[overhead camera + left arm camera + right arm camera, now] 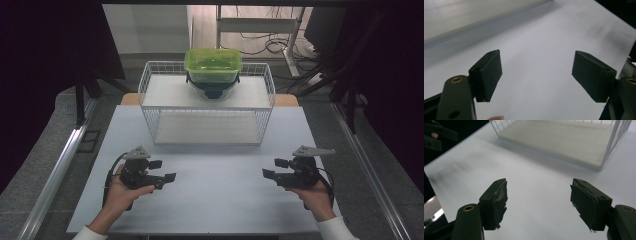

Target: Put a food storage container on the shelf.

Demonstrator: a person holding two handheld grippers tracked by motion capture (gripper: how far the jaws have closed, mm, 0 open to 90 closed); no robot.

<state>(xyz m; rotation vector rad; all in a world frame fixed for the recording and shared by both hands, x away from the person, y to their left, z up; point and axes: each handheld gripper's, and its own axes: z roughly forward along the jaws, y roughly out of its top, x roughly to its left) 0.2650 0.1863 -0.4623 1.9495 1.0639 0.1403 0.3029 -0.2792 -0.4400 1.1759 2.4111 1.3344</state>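
At the far middle of the white bench (210,190) stood a white wire rack (206,102) with two levels, and on its upper shelf, toward the back, sat a green translucent container (213,65) stacked on a darker bowl-like thing (212,90). Nearer the person, the left gripper (164,170) and the right gripper (274,168) hung low over the bare bench, one toward each side, well apart from each other and from the rack, their jaws pointing inward toward the middle. Both stood wide open with nothing between the pads: in the left gripper view the two black fingers (487,75) framed only plain bench, and in the right gripper view the fingers (495,202) framed bench with the rack's lower shelf (564,140) beyond. By my reading this was a starting or resting pose, with no approach to the container yet made. The next move would likely call for lifting both hands up and forward to the upper shelf, clearing the rack's raised wire rim, and setting the jaws at opposite sides of the container. What lay inside the green container could not be made out, and the thing beneath it was half hidden by it and by the wire rim. The right gripper's pads looked worn and ragged at the edges.
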